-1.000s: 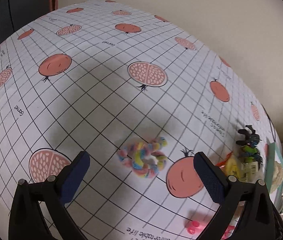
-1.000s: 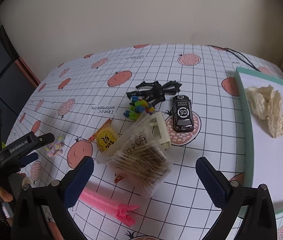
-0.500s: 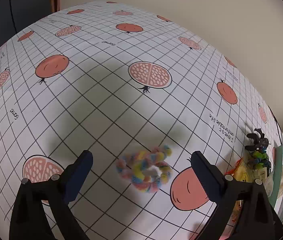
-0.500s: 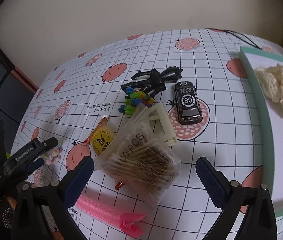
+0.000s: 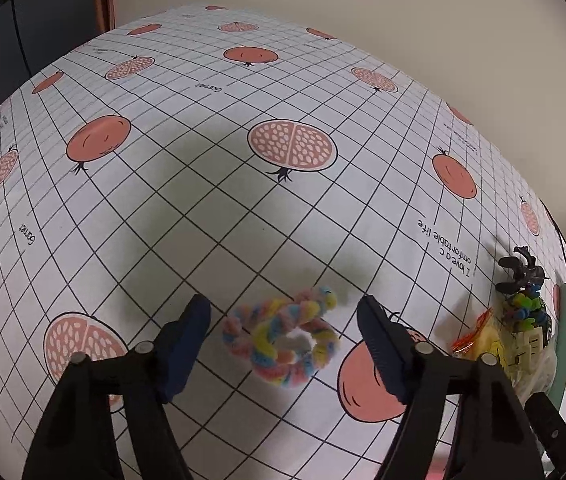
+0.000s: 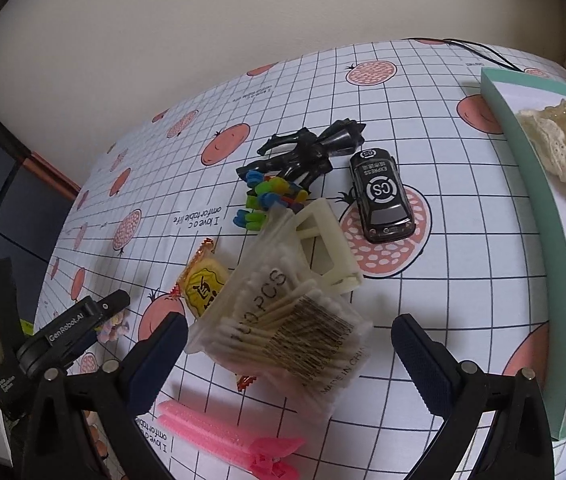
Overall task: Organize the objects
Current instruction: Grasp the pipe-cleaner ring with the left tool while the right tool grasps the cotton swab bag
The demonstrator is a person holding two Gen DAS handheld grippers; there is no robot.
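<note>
A fuzzy pastel rainbow ring [image 5: 283, 340] lies on the pomegranate-print tablecloth [image 5: 243, 208]. My left gripper [image 5: 283, 316] is open, low over the cloth, with one blue pad on each side of the ring and not touching it. In the right wrist view a clear bag of cotton swabs [image 6: 295, 320] lies in front of my open right gripper [image 6: 289, 328], whose fingers hold nothing. That view also shows the left gripper's black finger [image 6: 83, 316] at the far left, over the ring [image 6: 113, 326].
Around the swab bag lie a black toy car [image 6: 381, 196], a black claw clip [image 6: 307, 152], bright little pegs [image 6: 267, 200], a cream plastic frame [image 6: 327, 248], a yellow snack packet [image 6: 203, 288] and a pink clip [image 6: 235, 440]. A teal tray [image 6: 563, 320] at right holds cream lace [image 6: 563, 144].
My left gripper has come down and forward to straddle the ring, and its jaws have narrowed. The right gripper has moved closer to the swab bag, still open.
</note>
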